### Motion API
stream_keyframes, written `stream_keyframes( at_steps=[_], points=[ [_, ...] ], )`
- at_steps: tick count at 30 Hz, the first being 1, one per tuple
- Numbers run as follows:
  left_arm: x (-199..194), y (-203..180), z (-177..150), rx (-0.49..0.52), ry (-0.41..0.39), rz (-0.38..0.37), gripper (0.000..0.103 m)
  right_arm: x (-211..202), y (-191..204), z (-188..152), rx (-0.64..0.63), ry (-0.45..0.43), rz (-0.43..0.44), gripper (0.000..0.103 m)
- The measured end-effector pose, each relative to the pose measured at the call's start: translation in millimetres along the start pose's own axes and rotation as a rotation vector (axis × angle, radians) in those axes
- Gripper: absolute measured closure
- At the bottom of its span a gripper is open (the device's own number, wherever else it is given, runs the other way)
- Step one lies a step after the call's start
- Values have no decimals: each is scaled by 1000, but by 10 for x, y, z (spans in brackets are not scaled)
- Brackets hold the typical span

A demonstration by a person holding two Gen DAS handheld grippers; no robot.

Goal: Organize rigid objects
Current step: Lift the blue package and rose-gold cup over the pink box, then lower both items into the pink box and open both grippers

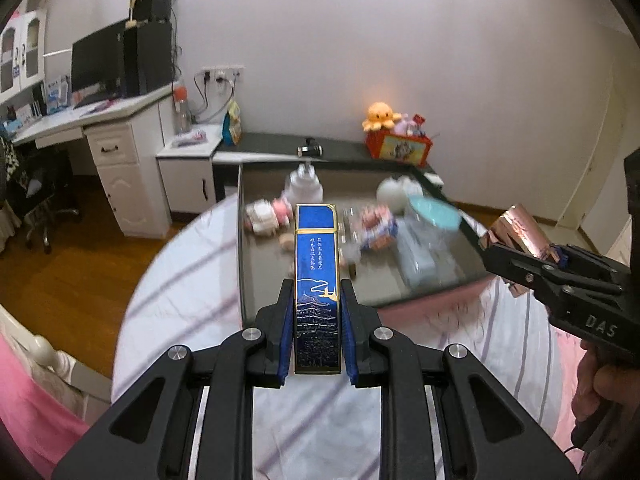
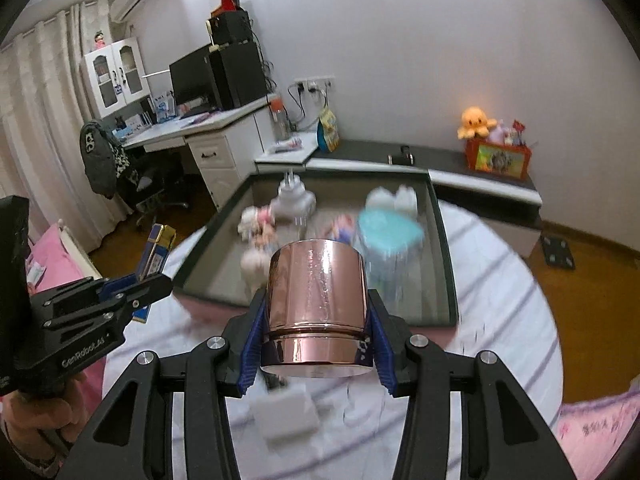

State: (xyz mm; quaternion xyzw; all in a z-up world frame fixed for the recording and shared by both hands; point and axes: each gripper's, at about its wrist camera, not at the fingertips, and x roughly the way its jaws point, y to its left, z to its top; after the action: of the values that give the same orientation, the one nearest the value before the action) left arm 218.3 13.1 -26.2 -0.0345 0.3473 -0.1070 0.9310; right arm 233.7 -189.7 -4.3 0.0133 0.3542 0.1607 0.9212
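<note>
My left gripper [image 1: 317,320] is shut on a tall blue box with gold trim [image 1: 317,280], held upright above the striped bedsheet, just short of the grey tray [image 1: 256,240]. It also shows in the right wrist view [image 2: 154,256]. My right gripper [image 2: 316,344] is shut on a shiny rose-gold cylindrical tin [image 2: 316,304], held over the bed before the tray [image 2: 444,248]. The tin also shows in the left wrist view [image 1: 518,234]. The tray holds a white pump bottle [image 1: 303,186], pink and white toys [image 1: 266,216], a teal-lidded clear container [image 2: 390,236] and other blurred items.
A white flat object [image 2: 286,416] lies on the sheet under my right gripper. Behind the tray is a low grey bench [image 1: 344,148] with an orange box and plush octopus [image 1: 380,116]. A white desk [image 1: 100,120] with a monitor stands at left. Wooden floor surrounds the bed.
</note>
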Motion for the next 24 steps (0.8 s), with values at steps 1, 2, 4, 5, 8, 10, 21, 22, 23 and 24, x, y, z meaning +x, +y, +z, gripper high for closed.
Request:
stream_keyframes(
  at_steps=[1, 2, 4, 5, 8, 10, 21, 22, 23, 24],
  points=[
    [8, 13, 58, -1, -10, 2, 83, 29, 5, 65, -3, -5, 4, 56],
    [26, 25, 114, -1, -18, 5, 83, 65, 18, 143, -7, -9, 7, 56],
    [63, 57, 207, -7, -29, 4, 83, 143, 37, 247, -15, -14, 13, 56],
    [84, 67, 249, -8, -33, 5, 83, 179, 46, 295, -16, -13, 16, 56],
    [199, 107, 367, -13, -34, 9, 83, 325, 54, 379, -21, -2, 19, 56],
    [291, 131, 419, -15, -26, 8, 83, 443, 45, 405, -20, 15, 19, 56],
    [770, 142, 395, -27, 46, -4, 83, 882, -49, 343, 3, 103, 13, 55],
    [805, 146, 388, -26, 53, -1, 83, 908, -52, 339, 3, 107, 14, 55],
    [828, 149, 385, -26, 57, 2, 83, 927, -48, 343, 3, 111, 15, 55],
    [856, 159, 385, -26, 64, 5, 82, 951, -47, 338, 2, 116, 15, 55]
  ],
)
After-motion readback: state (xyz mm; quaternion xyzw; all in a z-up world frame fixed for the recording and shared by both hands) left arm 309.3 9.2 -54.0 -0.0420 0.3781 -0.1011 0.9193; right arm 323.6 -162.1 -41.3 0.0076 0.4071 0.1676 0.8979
